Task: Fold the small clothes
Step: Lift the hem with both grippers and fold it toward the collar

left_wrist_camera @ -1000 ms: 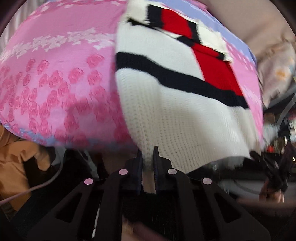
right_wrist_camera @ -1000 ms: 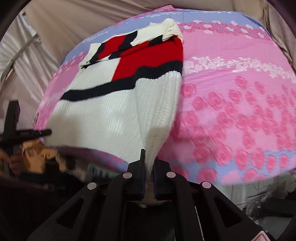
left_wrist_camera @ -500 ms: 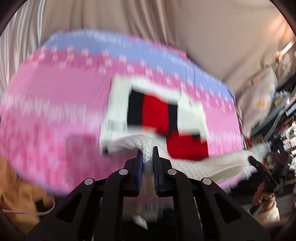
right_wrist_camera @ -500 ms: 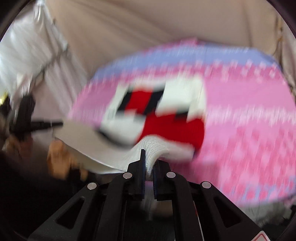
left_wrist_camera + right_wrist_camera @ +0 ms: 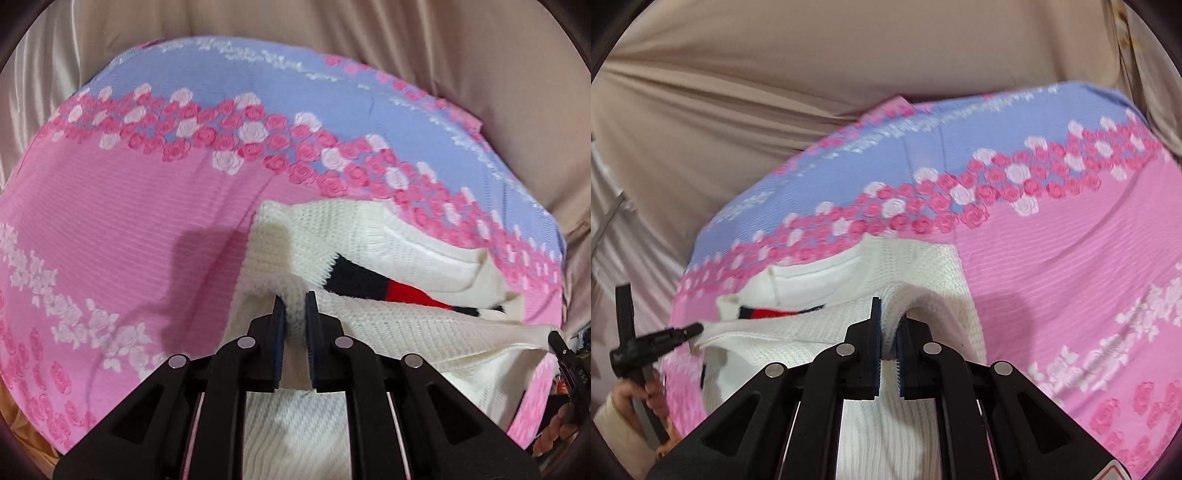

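Observation:
A white knit sweater (image 5: 413, 321) with black and red stripes lies on a pink and lilac rose-print bedspread (image 5: 129, 229). Its white lower half is doubled forward over the striped part, so only a strip of black and red (image 5: 406, 291) shows. My left gripper (image 5: 294, 299) is shut on one corner of the hem. In the right wrist view my right gripper (image 5: 890, 310) is shut on the other hem corner of the sweater (image 5: 923, 266). Each gripper's tip appears at the edge of the other's view, left gripper (image 5: 679, 332) and right gripper (image 5: 561, 347).
Beige curtain fabric (image 5: 406, 44) hangs behind the bed and wraps around its sides (image 5: 738, 92). A person's hand (image 5: 628, 398) holds the left gripper's handle at the lower left of the right wrist view. Open bedspread lies to the left (image 5: 92, 258) and right (image 5: 1071, 277) of the sweater.
Both grippers have carried the hem up from the bed's near edge and forward over the sweater's upper part. Most of the red and black pattern is now covered by white knit.

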Demonstrator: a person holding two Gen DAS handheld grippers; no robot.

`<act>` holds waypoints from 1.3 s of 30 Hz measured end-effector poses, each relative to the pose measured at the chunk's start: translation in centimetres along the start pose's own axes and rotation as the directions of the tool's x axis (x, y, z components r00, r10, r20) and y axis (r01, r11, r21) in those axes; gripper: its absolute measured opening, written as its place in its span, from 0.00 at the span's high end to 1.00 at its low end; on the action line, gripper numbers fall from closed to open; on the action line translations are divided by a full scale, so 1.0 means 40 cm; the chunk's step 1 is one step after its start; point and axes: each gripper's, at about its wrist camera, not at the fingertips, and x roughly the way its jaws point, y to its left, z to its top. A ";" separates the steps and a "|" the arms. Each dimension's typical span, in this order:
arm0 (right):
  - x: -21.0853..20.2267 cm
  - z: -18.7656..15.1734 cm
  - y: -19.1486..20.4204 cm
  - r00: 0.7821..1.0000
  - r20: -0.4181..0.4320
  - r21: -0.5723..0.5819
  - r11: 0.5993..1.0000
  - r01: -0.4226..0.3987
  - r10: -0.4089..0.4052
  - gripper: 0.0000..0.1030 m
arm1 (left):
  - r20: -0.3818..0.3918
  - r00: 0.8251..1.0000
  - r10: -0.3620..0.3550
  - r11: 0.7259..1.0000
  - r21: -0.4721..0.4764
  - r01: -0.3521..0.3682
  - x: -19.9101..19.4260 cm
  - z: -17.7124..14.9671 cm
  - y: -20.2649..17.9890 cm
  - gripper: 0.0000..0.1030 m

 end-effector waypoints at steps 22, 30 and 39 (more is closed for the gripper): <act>-0.030 -0.262 -0.094 0.973 -0.116 0.066 0.976 0.207 -0.198 0.51 | -0.089 0.984 0.154 0.987 -0.041 -0.158 -0.007 -0.235 0.034 0.29; 0.011 -0.342 -0.098 0.968 -0.202 0.100 0.980 0.170 -0.147 0.46 | -0.138 0.986 0.093 0.991 -0.087 -0.106 0.020 -0.289 0.070 0.23; -0.042 -0.296 -0.068 0.973 -0.177 0.069 0.985 0.160 -0.145 0.87 | -0.199 0.979 0.047 0.998 -0.023 -0.053 -0.055 -0.286 0.098 0.89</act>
